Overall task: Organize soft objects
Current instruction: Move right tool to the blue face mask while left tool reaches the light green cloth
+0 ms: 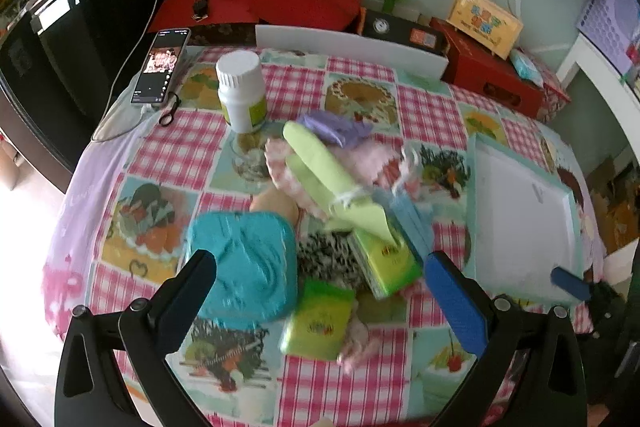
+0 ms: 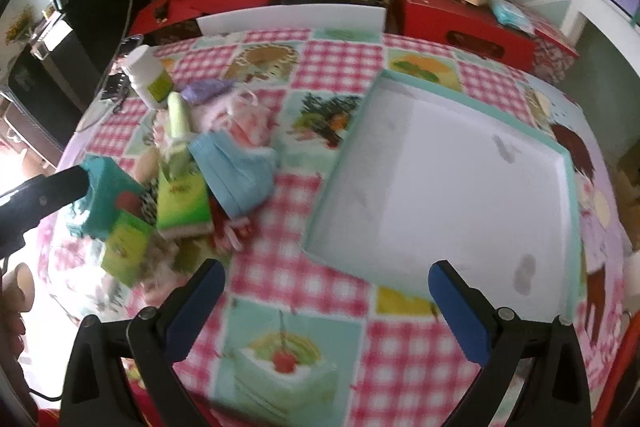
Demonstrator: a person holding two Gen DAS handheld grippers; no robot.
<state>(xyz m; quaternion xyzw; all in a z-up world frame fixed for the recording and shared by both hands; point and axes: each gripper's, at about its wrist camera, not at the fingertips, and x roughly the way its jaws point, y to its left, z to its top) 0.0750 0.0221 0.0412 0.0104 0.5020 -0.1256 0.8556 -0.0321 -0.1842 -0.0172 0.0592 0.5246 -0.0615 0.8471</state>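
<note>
On the worktop (image 2: pixel 320 75) covered with a pink-checked cloth of cake pictures, the soft things lay in one loose heap to the left of the shallow white tray with a pale green rim (image 2: pixel 440 183), which held nothing yet. The left tool (image 1: pixel 320 279) hovered over the near side of the heap with its jaws wide and nothing between them; the right tool (image 2: pixel 326 291) was also wide and empty, above the cloth just beside the near corner of the tray.

The heap was the main risk. The teal soft packet (image 1: pixel 244 267), the two green tissue packs (image 1: pixel 318 323), the black-and-white cloth (image 1: pixel 328 259) and the rolled light green cloth (image 1: pixel 332 175) overlapped each other, and a blue face mask (image 2: pixel 240 175) rested against the pink fluffy pieces (image 1: pixel 372 163). In my judgement, a closing on one piece could catch a neighbour or a mask loop as well, and the pull would drag the others off the pile.

The white plastic bottle with a green label (image 1: pixel 242 91) stood upright, touching the far edge of the heap. A dragged cloth could tip it toward the smartphone (image 1: pixel 162 67) lying near the left edge. Both views were blurred, so the exact edges of the packs were hard to tell, and a grip aimed at a thin pack could slip.
</note>
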